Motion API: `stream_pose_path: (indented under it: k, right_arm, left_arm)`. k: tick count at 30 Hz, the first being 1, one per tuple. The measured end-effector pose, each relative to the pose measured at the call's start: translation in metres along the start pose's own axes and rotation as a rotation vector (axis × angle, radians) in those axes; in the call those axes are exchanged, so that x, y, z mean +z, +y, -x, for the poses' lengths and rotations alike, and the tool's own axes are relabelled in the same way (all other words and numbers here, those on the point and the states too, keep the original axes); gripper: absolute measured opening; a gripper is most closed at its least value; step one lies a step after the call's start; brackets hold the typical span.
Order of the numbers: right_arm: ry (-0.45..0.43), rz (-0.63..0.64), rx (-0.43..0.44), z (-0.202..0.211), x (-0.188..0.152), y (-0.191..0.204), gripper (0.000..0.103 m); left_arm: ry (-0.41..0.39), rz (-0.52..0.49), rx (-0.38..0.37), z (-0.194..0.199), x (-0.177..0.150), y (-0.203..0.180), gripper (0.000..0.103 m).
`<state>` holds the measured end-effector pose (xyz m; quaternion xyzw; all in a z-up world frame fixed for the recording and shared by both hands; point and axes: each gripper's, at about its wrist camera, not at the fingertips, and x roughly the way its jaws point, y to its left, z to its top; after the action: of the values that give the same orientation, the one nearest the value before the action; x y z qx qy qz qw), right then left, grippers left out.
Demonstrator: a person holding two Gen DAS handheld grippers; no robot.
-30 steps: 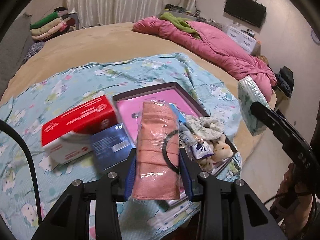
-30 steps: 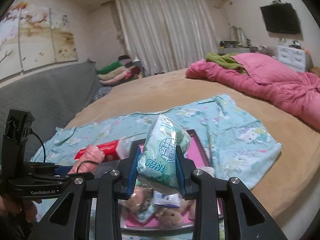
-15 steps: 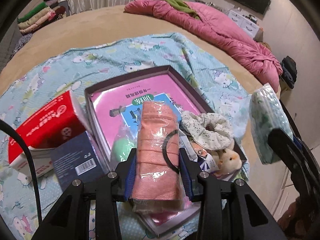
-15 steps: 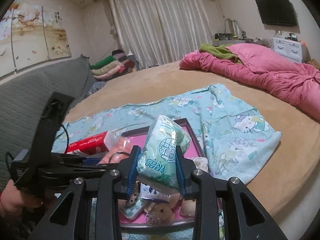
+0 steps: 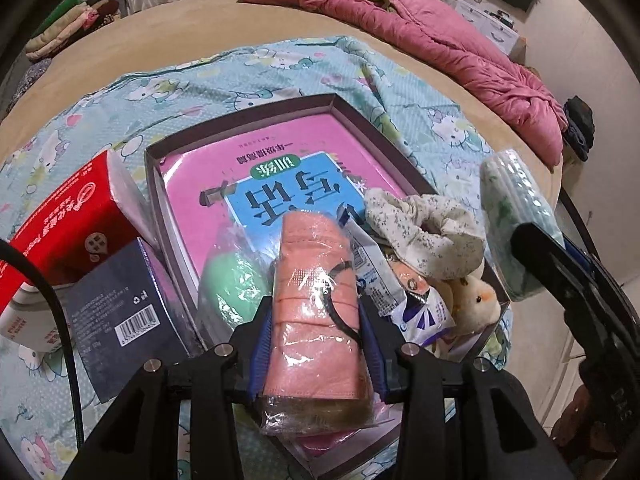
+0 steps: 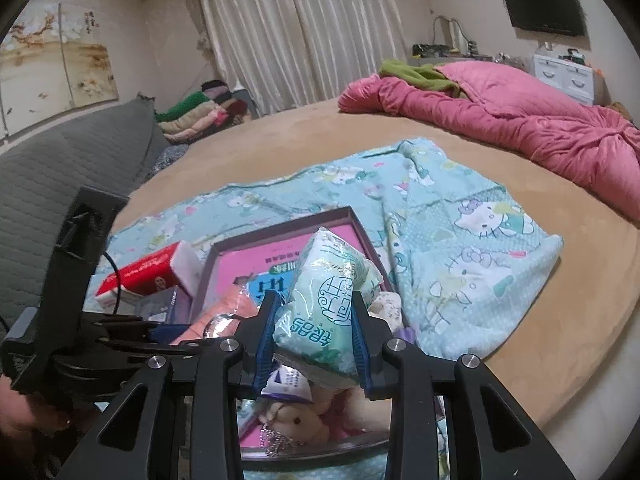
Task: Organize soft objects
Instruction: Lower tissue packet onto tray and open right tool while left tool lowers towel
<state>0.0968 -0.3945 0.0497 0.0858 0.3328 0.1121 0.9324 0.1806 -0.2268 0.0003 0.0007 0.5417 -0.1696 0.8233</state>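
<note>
At the far left of the left wrist view, a red tissue box [image 5: 68, 220] is lying on the cartoon-print blue blanket [image 5: 224, 68], with a dark blue carton [image 5: 116, 304] leaning just beside it against the wall of the shallow dark tray [image 5: 360, 120]. The tray is holding a pink book [image 5: 280, 160] flat on its floor, and a green soft ball in plastic [image 5: 230, 280] is resting on the book near the tray's near-left side. The left gripper [image 5: 316, 344] is hovering over the tray's near edge, its jaws pinching a plastic-wrapped pink towel roll [image 5: 316, 312] by its two long sides; the roll is running lengthwise between the blue pads, sticking out past the fingertips toward the book and also back toward the camera. To the right of the roll, a small white and blue packet [image 5: 416, 308], a floral scrunchie [image 5: 424, 224] and a little plush chick [image 5: 476, 300] are crowding the tray's near-right corner. Further right, the right gripper [image 6: 314, 344] is hanging above that same corner, its jaws squeezing a mint-green tissue pack [image 6: 328, 304] across its middle, the pack standing tilted with its top poking well above the pads. In the right wrist view a plush bear [image 6: 296, 420] is lying in the tray directly beneath the pack. Beyond the blanket, a pink comforter [image 6: 500, 120] is bunched on the tan bed [image 6: 320, 136].
</note>
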Motion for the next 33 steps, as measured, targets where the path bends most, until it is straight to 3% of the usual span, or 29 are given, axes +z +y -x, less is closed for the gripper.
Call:
stream_pose_path:
  k: [12, 33]
  right_arm:
    - [0.027, 0.002, -0.010, -0.018, -0.001, -0.001, 0.035]
    - [0.110, 0.010, -0.010, -0.050, -0.011, -0.002, 0.038]
  left_arm:
    - [0.019, -0.021, 0.005, -0.013, -0.005, -0.001, 0.042]
    - [0.023, 0.027, -0.045, -0.020, -0.006, 0.010, 0.042]
